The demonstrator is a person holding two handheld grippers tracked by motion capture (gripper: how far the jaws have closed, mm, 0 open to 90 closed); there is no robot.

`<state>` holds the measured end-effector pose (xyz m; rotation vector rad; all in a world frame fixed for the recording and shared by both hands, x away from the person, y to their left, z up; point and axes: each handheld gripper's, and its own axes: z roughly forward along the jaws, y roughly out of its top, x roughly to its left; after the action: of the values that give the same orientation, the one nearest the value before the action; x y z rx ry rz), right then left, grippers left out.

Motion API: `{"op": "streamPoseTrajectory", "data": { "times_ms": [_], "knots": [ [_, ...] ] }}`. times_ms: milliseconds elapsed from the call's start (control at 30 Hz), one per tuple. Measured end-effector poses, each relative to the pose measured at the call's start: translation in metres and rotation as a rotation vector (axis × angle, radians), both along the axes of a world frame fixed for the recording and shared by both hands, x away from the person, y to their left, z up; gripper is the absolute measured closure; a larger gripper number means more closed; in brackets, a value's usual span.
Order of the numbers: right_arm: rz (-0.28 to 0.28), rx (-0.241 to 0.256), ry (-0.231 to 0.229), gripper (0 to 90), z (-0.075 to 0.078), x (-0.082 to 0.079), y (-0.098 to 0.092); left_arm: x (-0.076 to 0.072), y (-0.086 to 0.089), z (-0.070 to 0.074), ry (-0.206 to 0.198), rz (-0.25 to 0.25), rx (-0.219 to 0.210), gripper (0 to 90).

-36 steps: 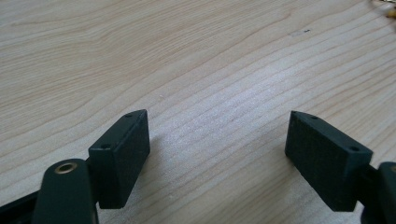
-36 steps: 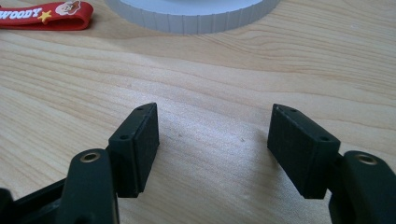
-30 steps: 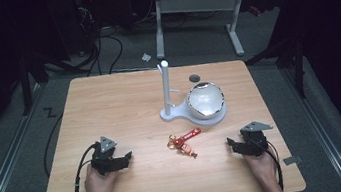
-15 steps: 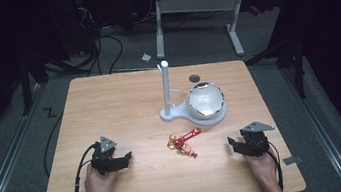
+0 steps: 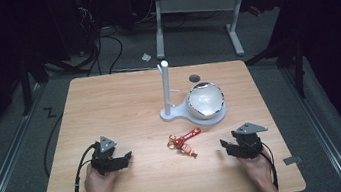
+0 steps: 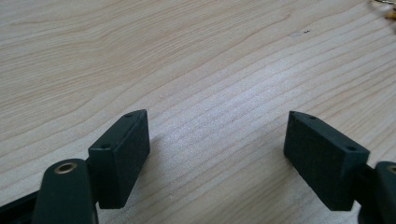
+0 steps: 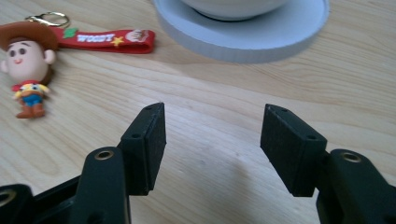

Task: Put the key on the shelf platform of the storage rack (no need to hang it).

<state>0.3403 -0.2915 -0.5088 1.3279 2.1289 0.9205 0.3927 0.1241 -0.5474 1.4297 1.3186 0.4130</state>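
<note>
High view: the left tool (image 5: 127, 157) and right tool (image 5: 223, 145) rest on the counter (image 5: 124, 107) near its front edge, well apart, each held by one hand. The keychain (image 5: 183, 141) lies flat between them, nearer the right tool, in front of the stand (image 5: 167, 89) and the bowl (image 5: 205, 100) on its white base. This placement leaves the keychain reachable from either side, and the stand's post is probably where it is meant to hang.

Left gripper view: the left tool's jaws stand wide apart with nothing between them, only bare counter. A sliver of the keychain shows at the top right corner.

Right gripper view: the right tool's jaws are likewise spread wide and hold nothing. The figure (image 7: 26, 69) and its red strap (image 7: 106, 41) lie ahead and to the left, untouched; the white base (image 7: 243, 35) lies straight ahead. The open jaws suit an approach to the keychain.
</note>
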Motion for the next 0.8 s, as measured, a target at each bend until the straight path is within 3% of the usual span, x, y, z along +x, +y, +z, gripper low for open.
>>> {"op": "streamPoseTrajectory", "data": {
  "times_ms": [800],
  "knots": [
    [0.177, 0.036, 0.046, 48.3, -0.006, 0.006, 0.058, 0.0, 0.0, 0.0, 0.001, 0.003, -0.001, 23.0]
  ]
}}
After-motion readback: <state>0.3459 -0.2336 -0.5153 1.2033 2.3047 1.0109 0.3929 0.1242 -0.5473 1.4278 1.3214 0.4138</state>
